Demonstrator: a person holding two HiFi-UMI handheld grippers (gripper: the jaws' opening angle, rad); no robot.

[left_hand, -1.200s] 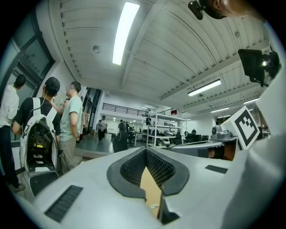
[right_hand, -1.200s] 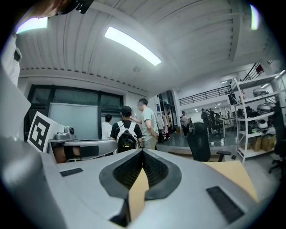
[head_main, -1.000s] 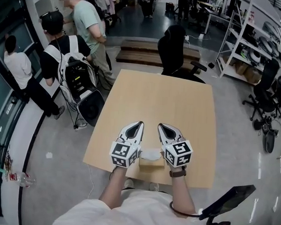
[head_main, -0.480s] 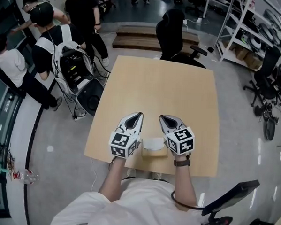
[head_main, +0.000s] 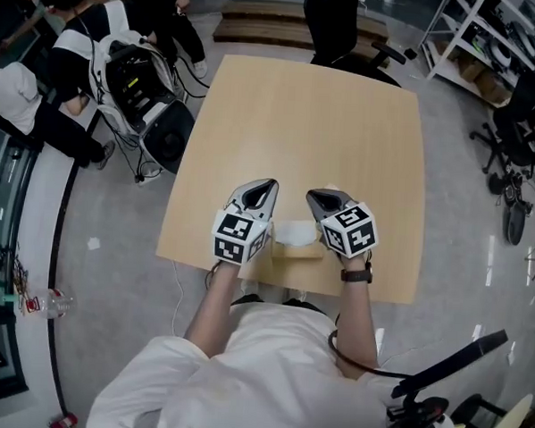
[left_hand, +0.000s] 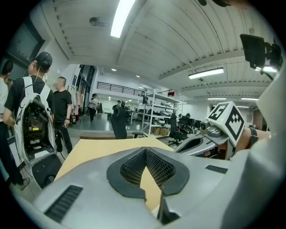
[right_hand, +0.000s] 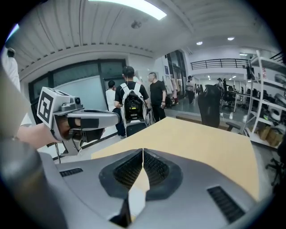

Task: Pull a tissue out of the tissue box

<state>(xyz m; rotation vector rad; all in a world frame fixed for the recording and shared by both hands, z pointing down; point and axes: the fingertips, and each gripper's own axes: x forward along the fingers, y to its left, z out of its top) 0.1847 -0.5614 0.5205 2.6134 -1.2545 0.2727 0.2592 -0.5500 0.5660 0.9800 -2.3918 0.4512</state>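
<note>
My left gripper point(head_main: 261, 192) hangs over the near part of the wooden table point(head_main: 345, 105), its jaws pressed together at the tips with nothing between them; through the slot behind the tips I see only bare tabletop. Just to its right, close to the table's near edge and between my two tools, sits the tissue box point(head_main: 299, 251), a low tan carton with a white tissue point(head_main: 293, 230) puffed up out of its top opening. On the far side of the box my right gripper point(head_main: 320, 201) is likewise closed tip to tip and empty, pointing away across the table. From the head view I cannot tell whether either tool touches the carton. I judge the tissue to be very light, soft and easy to tear, so I would open one pair of jaws and pinch the raised fold near its crest, not its thin edge, then draw straight up. The box looks light enough to lift along with it, so my other tool should press its top down.
</note>
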